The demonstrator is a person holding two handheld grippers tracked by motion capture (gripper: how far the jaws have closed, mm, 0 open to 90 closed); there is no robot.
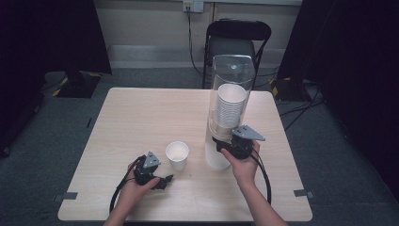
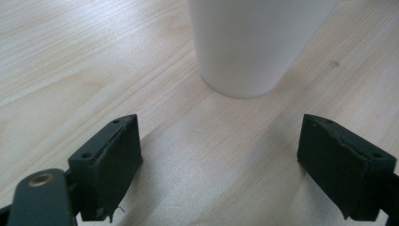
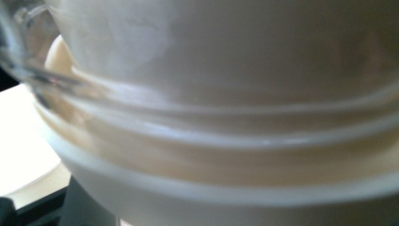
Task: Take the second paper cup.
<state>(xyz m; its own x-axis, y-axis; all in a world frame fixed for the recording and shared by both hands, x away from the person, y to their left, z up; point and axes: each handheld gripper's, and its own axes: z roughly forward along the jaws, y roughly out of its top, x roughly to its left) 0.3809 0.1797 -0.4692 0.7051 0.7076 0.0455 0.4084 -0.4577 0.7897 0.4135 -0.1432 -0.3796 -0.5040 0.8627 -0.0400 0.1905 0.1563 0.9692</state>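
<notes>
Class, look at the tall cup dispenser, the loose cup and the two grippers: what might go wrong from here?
1. The right gripper presses against the tall dispenser; a hard pull might tip it.
2. The left gripper is open near the light paper cup; a nudge could topple it.

In the left gripper view the white paper cup point(image 2: 249, 44) is cut off by the top edge, its rim out of frame. In the right gripper view the cup dispenser point(image 3: 226, 117) sits so close it blurs, running past every edge, and the jaws are hidden. In the high view the right gripper point(image 1: 225, 146), centre right, has its jaw tips lost against the dispenser's base
</notes>
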